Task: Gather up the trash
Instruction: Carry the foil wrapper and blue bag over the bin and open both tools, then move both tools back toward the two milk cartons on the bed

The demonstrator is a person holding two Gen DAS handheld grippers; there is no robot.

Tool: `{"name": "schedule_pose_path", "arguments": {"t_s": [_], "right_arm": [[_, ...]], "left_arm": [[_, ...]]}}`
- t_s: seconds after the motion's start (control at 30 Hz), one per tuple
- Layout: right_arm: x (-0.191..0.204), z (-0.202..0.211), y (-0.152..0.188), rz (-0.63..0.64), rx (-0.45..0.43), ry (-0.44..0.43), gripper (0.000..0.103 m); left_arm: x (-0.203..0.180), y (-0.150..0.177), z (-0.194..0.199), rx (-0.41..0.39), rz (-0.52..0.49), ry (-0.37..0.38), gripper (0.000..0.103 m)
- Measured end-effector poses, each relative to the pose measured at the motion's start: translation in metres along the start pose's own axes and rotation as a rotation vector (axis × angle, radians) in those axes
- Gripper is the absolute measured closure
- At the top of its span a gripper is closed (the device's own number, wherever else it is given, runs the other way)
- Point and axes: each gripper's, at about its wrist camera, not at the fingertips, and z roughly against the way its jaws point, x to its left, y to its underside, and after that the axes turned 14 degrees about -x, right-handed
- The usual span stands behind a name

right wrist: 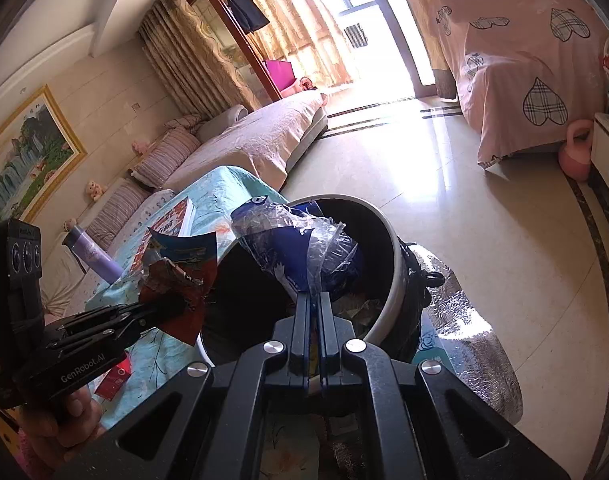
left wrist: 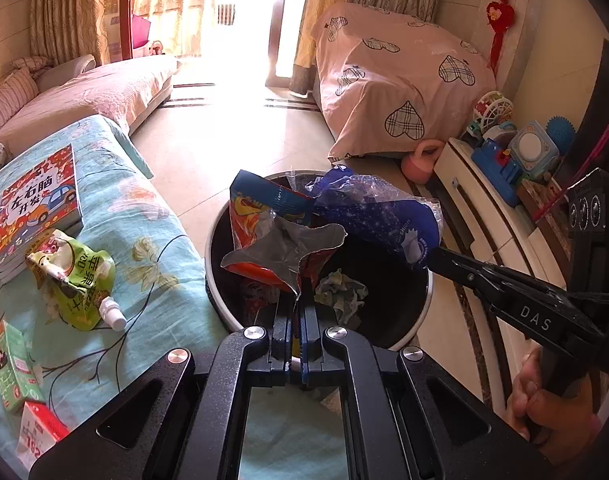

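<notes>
A round bin (left wrist: 218, 240) (right wrist: 396, 272) with a white rim and dark inside stands on the floor beside the table. My left gripper (left wrist: 299, 304) (right wrist: 180, 306) is shut on a torn red snack wrapper (left wrist: 264, 240) (right wrist: 176, 276) with a silver lining, held over the bin's near rim. My right gripper (left wrist: 432, 258) (right wrist: 314, 298) is shut on a blue and clear plastic bag (left wrist: 376, 212) (right wrist: 300, 248), held above the bin opening. Crumpled paper (left wrist: 340, 290) lies inside the bin. On the table lie a green drink pouch (left wrist: 76, 276), a green carton (left wrist: 10, 364) and a red-and-white carton (left wrist: 38, 432).
The table (left wrist: 156, 264) has a light blue floral cloth and carries a children's book (left wrist: 36, 204). A purple bottle (right wrist: 90, 254) stands on it. A silver insulated bag (right wrist: 464, 332) lies right of the bin. A white cabinet (left wrist: 484, 216) with toys, a pink kettlebell (left wrist: 420, 160) and a sofa (left wrist: 84, 96) surround the tiled floor.
</notes>
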Motion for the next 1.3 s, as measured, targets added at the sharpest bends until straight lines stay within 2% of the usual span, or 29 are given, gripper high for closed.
{"name": "schedule_pose_path", "arguments": {"t_s": [0.4, 0.47, 0.5, 0.57, 0.6, 0.63, 0.67, 0.7, 0.73, 0.87, 0.93, 1.0, 1.3], "right_arm": [[-0.001, -0.013, -0.003, 0.015, 0.026, 0.034, 0.1], [-0.001, -0.015, -0.004, 0.018, 0.031, 0.036, 0.1], [0.0, -0.016, -0.004, 0.019, 0.034, 0.037, 0.096], [-0.001, -0.019, -0.005, 0.015, 0.038, 0.04, 0.094], [-0.002, -0.02, -0.005, 0.009, 0.04, 0.043, 0.088], [-0.003, -0.019, -0.005, 0.004, 0.039, 0.047, 0.077], [-0.003, -0.017, -0.004, 0.002, 0.031, 0.045, 0.07], [-0.003, -0.015, -0.004, -0.002, 0.022, 0.04, 0.054], [-0.001, -0.011, -0.003, -0.007, 0.006, 0.03, 0.044], [0.012, 0.002, 0.004, -0.011, -0.021, -0.007, 0.028], [0.021, 0.007, 0.008, -0.009, -0.031, -0.03, 0.016], [0.032, 0.012, 0.015, -0.01, -0.038, -0.049, 0.012], [0.081, 0.014, 0.054, -0.005, 0.028, -0.14, 0.01]], "left_arm": [[0.006, 0.0, -0.022, 0.037, 0.026, 0.001, 0.101], [0.007, 0.0, -0.026, 0.045, 0.029, -0.003, 0.098], [0.008, -0.001, -0.028, 0.053, 0.033, -0.003, 0.094], [0.011, 0.0, -0.03, 0.069, 0.053, -0.013, 0.068], [0.013, 0.001, -0.028, 0.064, 0.061, -0.016, 0.044], [0.016, 0.002, -0.022, 0.043, 0.069, -0.017, 0.036], [0.017, 0.003, -0.017, 0.03, 0.071, -0.017, 0.037], [0.019, 0.005, -0.013, 0.024, 0.071, -0.014, 0.037], [0.022, 0.008, -0.007, 0.022, 0.077, -0.016, 0.036], [0.035, 0.025, 0.02, 0.001, 0.098, -0.027, 0.035], [0.045, 0.038, 0.037, -0.006, 0.115, -0.038, 0.035], [0.053, 0.05, 0.05, -0.007, 0.138, -0.047, 0.034], [0.1, 0.107, 0.119, -0.014, 0.2, -0.139, 0.034]]}}
